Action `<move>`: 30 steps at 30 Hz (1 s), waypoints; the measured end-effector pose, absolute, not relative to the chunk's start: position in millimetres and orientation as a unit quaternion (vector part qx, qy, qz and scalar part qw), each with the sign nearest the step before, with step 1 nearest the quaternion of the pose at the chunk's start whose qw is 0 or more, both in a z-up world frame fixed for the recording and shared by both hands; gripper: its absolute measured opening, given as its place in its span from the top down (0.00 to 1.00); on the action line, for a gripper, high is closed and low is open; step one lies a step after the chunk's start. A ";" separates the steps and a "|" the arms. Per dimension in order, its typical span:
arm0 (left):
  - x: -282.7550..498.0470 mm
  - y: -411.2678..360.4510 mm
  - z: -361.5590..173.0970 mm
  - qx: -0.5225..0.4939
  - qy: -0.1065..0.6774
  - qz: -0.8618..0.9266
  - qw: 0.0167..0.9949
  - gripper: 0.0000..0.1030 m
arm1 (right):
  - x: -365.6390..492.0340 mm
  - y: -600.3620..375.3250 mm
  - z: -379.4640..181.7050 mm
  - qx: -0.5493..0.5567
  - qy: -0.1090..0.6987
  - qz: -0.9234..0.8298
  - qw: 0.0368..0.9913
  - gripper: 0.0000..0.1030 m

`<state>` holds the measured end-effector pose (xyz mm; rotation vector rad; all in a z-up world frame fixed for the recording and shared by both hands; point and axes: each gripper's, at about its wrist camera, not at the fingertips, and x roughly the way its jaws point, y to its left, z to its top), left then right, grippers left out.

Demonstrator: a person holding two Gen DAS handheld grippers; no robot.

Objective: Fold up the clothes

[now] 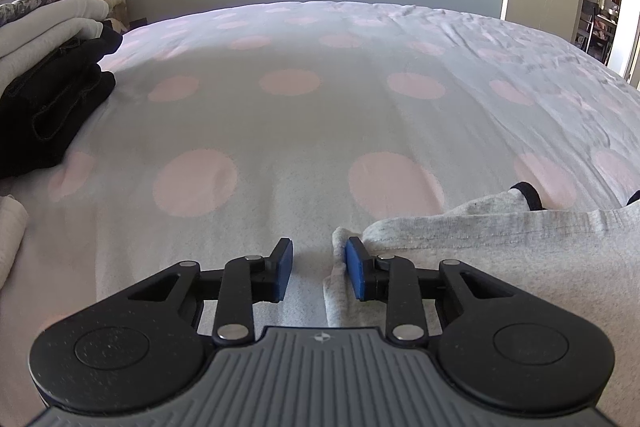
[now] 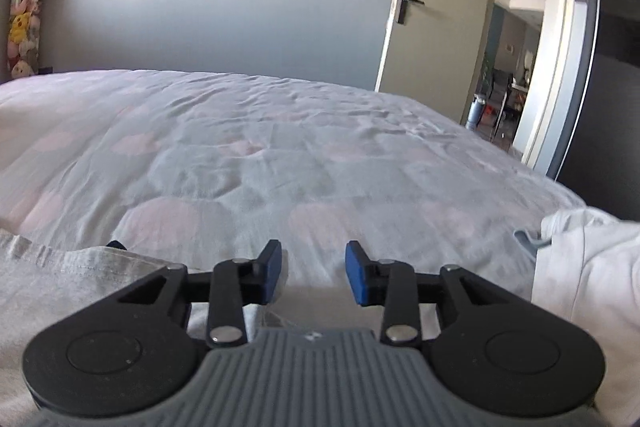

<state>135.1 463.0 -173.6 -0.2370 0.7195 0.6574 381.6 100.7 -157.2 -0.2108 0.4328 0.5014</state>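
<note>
A light grey garment with dark trim (image 1: 500, 259) lies flat on the bed at the lower right of the left wrist view; it also shows at the lower left of the right wrist view (image 2: 72, 275). My left gripper (image 1: 318, 267) is open, its right pad (image 1: 357, 269) touching the garment's left edge, nothing clamped. My right gripper (image 2: 314, 271) is open and empty, above the garment's right edge and the bed cover.
The bed cover (image 1: 300, 115) is white with pink dots. A stack of folded clothes, grey on top (image 1: 44, 23) and black below (image 1: 52, 99), sits at the left. A white garment (image 2: 584, 267) lies at the right. An open door (image 2: 420, 7) stands behind the bed.
</note>
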 end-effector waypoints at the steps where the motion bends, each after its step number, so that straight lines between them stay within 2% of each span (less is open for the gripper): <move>1: 132.8 464.5 -172.3 -0.124 0.341 0.315 0.877 0.67 | 385.8 93.6 -156.4 -0.074 0.227 0.251 0.938 0.60; 4: 123.4 471.6 -166.7 -0.168 0.327 0.312 0.876 0.67 | 390.3 71.4 -154.6 0.023 0.266 0.282 0.921 0.49; 8: 113.8 481.3 -163.4 -0.223 0.316 0.306 0.870 0.67 | 393.7 65.3 -159.6 0.073 0.307 0.310 0.897 0.48; 9: 113.8 481.8 -164.6 -0.223 0.317 0.307 0.869 0.67 | 395.3 67.6 -162.3 0.069 0.314 0.311 0.894 0.51; 10: 113.9 482.3 -165.8 -0.224 0.318 0.307 0.869 0.68 | 396.8 69.1 -164.7 0.069 0.320 0.313 0.892 0.61; 11: 114.2 481.8 -166.9 -0.221 0.317 0.305 0.870 0.77 | 398.2 70.3 -166.8 0.070 0.325 0.315 0.889 0.69; 12: 114.8 480.4 -166.7 -0.217 0.312 0.302 0.874 0.84 | 399.2 69.9 -167.9 0.077 0.330 0.316 0.886 0.84; 13: 115.4 478.7 -165.8 -0.213 0.306 0.298 0.879 0.94 | 399.5 68.5 -168.0 0.084 0.332 0.317 0.885 0.89; 15: 116.7 474.3 -163.4 -0.202 0.293 0.296 0.887 0.97 | 397.9 64.9 -165.8 0.090 0.326 0.307 0.890 0.97; 19: 119.4 468.3 -157.7 -0.173 0.271 0.306 0.896 0.98 | 399.1 54.4 -162.9 0.083 0.306 0.261 0.912 1.00; 23: 121.3 466.8 -156.6 -0.166 0.266 0.312 0.897 0.98 | 409.5 41.1 -171.0 0.108 0.321 0.237 0.911 1.00; 24: 121.4 466.2 -156.7 -0.165 0.266 0.312 0.897 0.98 | 412.0 37.8 -173.1 0.119 0.325 0.236 0.908 0.99; 26: 121.5 465.6 -156.9 -0.163 0.268 0.313 0.896 0.98 | 413.4 35.4 -174.9 0.147 0.327 0.260 0.897 0.91; 30: 122.7 468.9 -161.6 -0.169 0.280 0.315 0.891 0.98 | 414.3 44.8 -174.5 0.171 0.315 0.302 0.883 0.55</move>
